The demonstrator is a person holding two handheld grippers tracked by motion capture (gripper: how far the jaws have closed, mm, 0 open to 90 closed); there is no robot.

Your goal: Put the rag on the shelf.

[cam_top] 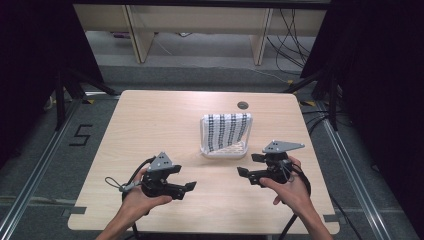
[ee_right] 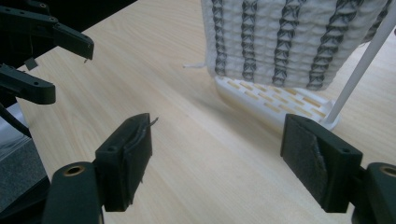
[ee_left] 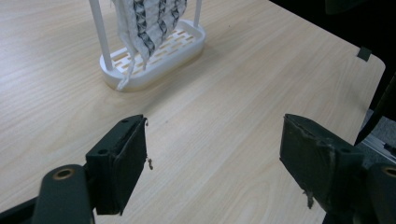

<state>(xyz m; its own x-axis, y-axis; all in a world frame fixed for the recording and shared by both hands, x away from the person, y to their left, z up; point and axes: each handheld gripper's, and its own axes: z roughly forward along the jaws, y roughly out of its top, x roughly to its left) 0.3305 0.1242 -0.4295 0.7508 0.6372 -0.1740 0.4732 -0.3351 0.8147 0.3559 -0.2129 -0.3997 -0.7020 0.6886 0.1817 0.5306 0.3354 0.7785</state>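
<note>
Standing by the light wooden table point(cam_top: 165, 120), I see it fill the middle of the room, with dark curtains to either side and grey floor around it. Beyond its far edge stand pale wooden furniture legs point(cam_top: 139, 35) and a tangle of black cables point(cam_top: 292, 35) on the floor. A small round grommet point(cam_top: 243, 105) sits in the tabletop near the far edge.

Right of centre on the table stands a white plastic rack point(cam_top: 224, 150) with a slotted base and thin upright posts. A white cloth with dark woven stripes point(cam_top: 226, 129) hangs over it, draped down to just above the base; in the left tool's view a loose white thread end dangles at the base's near rim.

Nearer the person's edge, two hands come in from below. The left hand point(cam_top: 137, 197) holds the left tool point(cam_top: 187, 188), its jaws spread wide apart with nothing between them, pointing toward the table's middle. The right hand point(cam_top: 290, 187) holds the right tool point(cam_top: 247, 165), its jaws likewise spread wide and empty, pointing toward the left one. Both tools sit near the rack but apart from it, one on each side, and well apart from each other. A grey three-cornered plate tops each tool.
</note>
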